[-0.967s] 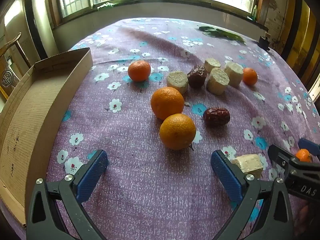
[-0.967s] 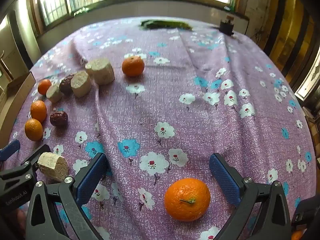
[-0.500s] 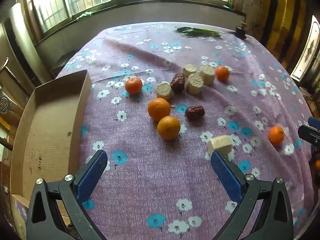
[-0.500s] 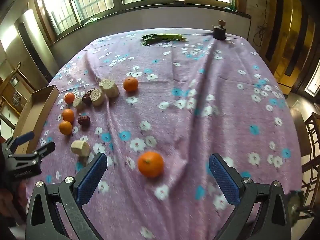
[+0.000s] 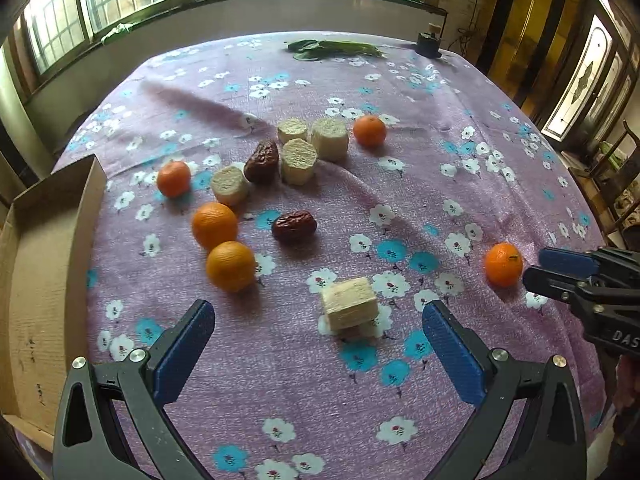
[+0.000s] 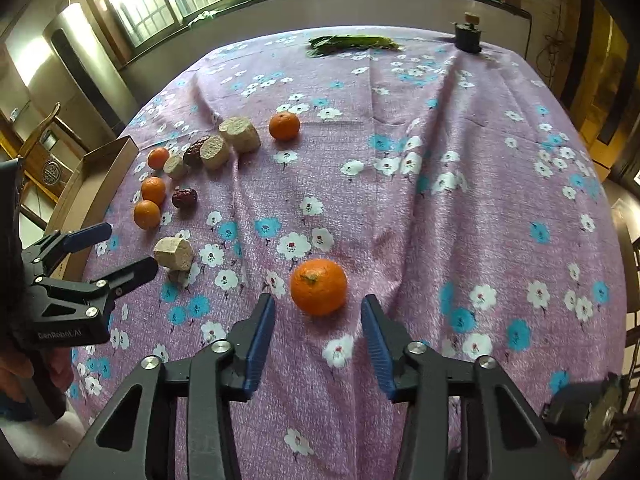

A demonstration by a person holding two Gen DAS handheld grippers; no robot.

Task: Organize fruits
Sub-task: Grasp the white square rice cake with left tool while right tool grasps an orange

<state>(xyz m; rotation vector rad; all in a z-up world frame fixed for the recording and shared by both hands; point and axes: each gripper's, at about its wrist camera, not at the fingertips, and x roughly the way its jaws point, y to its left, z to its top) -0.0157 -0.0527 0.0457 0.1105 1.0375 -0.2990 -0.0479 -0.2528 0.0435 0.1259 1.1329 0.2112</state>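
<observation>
My right gripper hovers over the flowered cloth with its jaws closing. A lone orange lies just ahead of its tips, and the pads do not touch it. From the left wrist, that orange sits in front of the right gripper. My left gripper is open, with a pale cut block lying untouched between its spread tips. Farther back lie two oranges, a small tangerine, two dark dates and several pale round chunks.
An open cardboard box stands along the table's left edge. Green leaves and a small dark jar are at the far end. Another tangerine lies beside the chunks. The cloth drops off at the right edge.
The right jaws have narrowed from wide open, and the lone orange now lies close ahead of their tips. The left gripper has shifted from over the two oranges to over the pale block.
</observation>
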